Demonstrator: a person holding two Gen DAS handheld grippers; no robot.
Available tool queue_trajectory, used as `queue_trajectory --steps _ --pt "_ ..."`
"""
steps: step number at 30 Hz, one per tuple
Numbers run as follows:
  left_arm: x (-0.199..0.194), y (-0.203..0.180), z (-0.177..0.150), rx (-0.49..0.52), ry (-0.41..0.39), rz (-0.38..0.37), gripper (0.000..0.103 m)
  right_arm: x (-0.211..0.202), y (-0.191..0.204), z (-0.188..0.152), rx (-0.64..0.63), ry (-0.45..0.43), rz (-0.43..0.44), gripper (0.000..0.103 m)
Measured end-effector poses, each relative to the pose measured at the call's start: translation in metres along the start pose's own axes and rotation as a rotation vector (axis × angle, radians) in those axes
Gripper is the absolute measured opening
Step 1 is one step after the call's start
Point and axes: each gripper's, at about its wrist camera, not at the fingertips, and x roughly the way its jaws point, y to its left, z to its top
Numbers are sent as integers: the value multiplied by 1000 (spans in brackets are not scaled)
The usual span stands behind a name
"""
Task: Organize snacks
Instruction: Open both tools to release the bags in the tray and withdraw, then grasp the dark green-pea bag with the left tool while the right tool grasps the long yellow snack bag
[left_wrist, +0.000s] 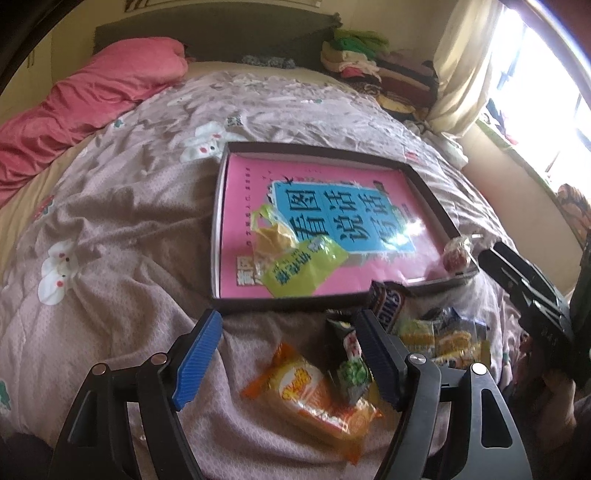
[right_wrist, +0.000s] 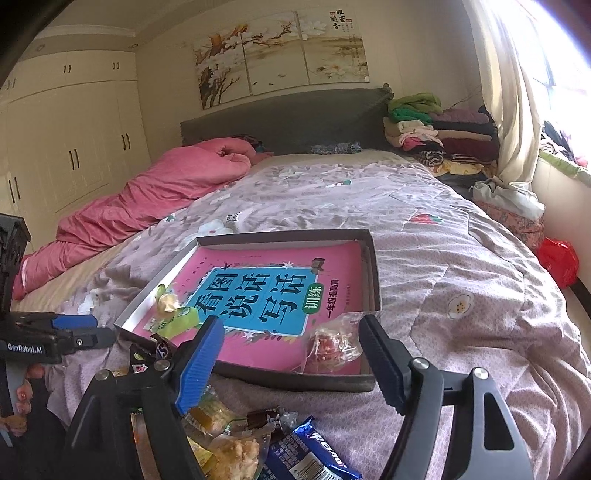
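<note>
A shallow dark tray (left_wrist: 280, 303) (right_wrist: 295, 380) lined with a pink and blue book lies on the bed. In it are a green packet (left_wrist: 306, 266) (right_wrist: 177, 322), a yellow wrapped sweet (left_wrist: 271, 236), and a clear-wrapped red snack (left_wrist: 456, 254) (right_wrist: 332, 345) in the near right corner. My left gripper (left_wrist: 291, 354) is open over loose snacks on the quilt, with an orange packet (left_wrist: 317, 398) and a dark packet with a green print (left_wrist: 349, 363) between its fingers, untouched. My right gripper (right_wrist: 291, 341) is open and holds nothing. The red snack shows between its fingers, not pressed.
More snacks are heaped before the tray: a Snickers bar (left_wrist: 391, 306), yellow packets (left_wrist: 443, 338) (right_wrist: 218, 410), a blue packet (right_wrist: 310, 456). A pink duvet (right_wrist: 155, 199) lies at the left, folded clothes (right_wrist: 436, 133) by the headboard, a red bag (right_wrist: 557, 260) off the bed's right edge.
</note>
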Motion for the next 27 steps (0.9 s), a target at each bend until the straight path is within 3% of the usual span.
queue_trajectory --steps 20,27 --pt "6 -22 -19 73 65 -41 76 -16 18 -9 -47 16 44 75" --pt "6 -25 -20 86 69 -51 76 -22 28 -17 -38 80 86 75"
